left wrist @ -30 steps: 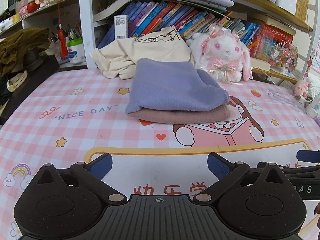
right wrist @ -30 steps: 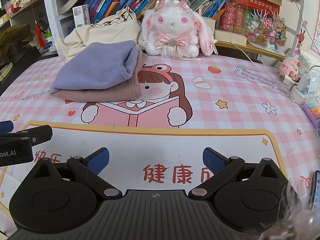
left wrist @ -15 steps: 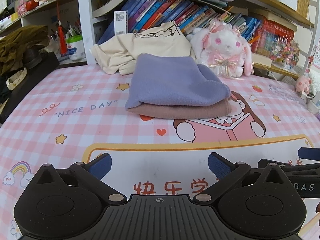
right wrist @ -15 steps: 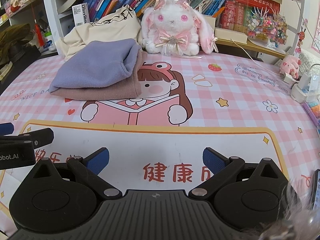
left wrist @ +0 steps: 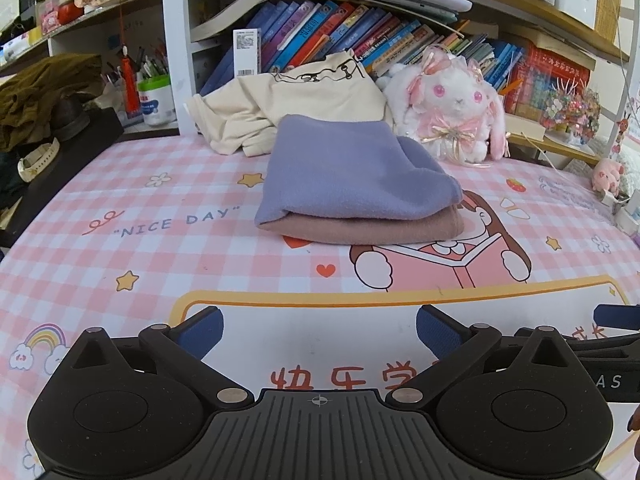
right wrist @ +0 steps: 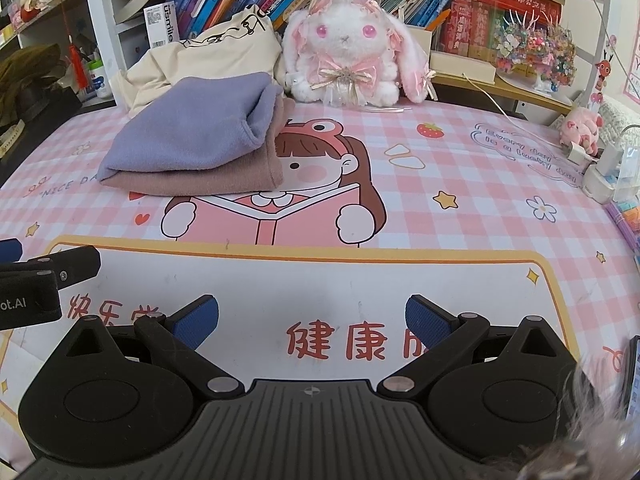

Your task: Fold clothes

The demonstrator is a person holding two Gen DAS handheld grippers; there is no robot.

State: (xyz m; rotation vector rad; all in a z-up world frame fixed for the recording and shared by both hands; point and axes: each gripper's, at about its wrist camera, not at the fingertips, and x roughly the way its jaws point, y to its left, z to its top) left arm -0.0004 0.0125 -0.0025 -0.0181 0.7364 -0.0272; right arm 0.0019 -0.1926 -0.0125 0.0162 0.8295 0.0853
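A folded lavender garment [left wrist: 352,176] lies on a folded dusty-pink garment [left wrist: 380,230] on the pink checked table mat [left wrist: 120,248]; the stack also shows in the right wrist view [right wrist: 192,136]. Behind it a crumpled cream garment [left wrist: 280,104] leans against the books, also in the right wrist view [right wrist: 208,56]. My left gripper [left wrist: 318,330] is open and empty, low over the mat's white panel, well short of the stack. My right gripper [right wrist: 312,318] is open and empty beside it to the right.
A white and pink plush rabbit [right wrist: 348,48] sits right of the clothes. A bookshelf [left wrist: 360,32] runs along the back. A dark bag with olive cloth [left wrist: 44,96] is at the left. A small pink pig [right wrist: 580,130] and chargers [right wrist: 604,168] are at the right.
Both grippers have moved slightly forward toward the folded stack, which looks a little nearer. Both stay open and empty. The clothes have not moved.
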